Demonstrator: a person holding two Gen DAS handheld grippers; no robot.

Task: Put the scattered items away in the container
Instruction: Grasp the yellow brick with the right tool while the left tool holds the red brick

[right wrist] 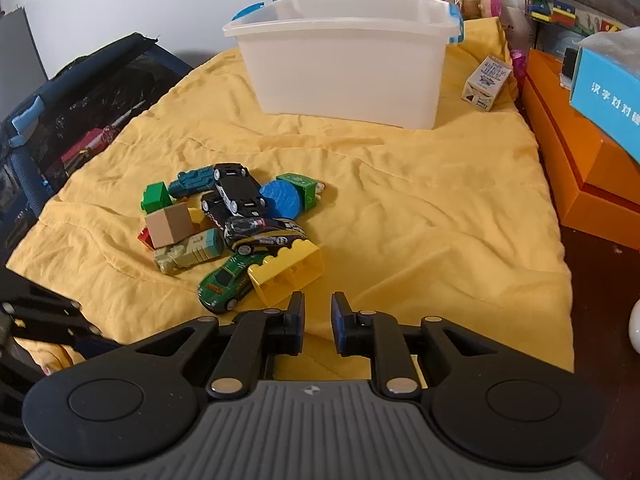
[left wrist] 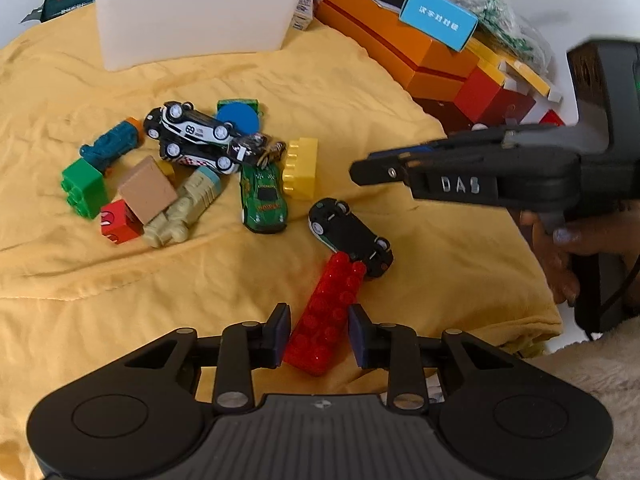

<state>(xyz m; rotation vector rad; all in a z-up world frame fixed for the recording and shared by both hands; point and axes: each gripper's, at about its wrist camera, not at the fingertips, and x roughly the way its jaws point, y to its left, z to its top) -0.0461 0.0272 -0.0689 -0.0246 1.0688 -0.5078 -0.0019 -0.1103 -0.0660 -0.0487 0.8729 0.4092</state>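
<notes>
A white plastic bin (left wrist: 192,12) (right wrist: 344,60) stands at the far side of a yellow cloth (left wrist: 360,92). In the middle lies a heap of toys: cars, blocks, a blue disc (left wrist: 236,118). A long red studded brick (left wrist: 328,312) lies on the cloth between the fingers of my left gripper (left wrist: 319,334), whose jaws stand apart with a gap on the left side. An upturned black car (left wrist: 350,236) touches the brick's far end. My right gripper (right wrist: 318,320) (left wrist: 360,170) is open and empty, just short of a yellow brick (right wrist: 288,276) and a green car (right wrist: 224,284).
Orange boxes (left wrist: 400,40) (right wrist: 580,168) with a blue box (left wrist: 438,18) on top line the right side. A small carton (right wrist: 486,82) stands right of the bin. A dark mesh bag (right wrist: 80,112) lies off the cloth's left edge. A hand (left wrist: 560,248) holds the right gripper.
</notes>
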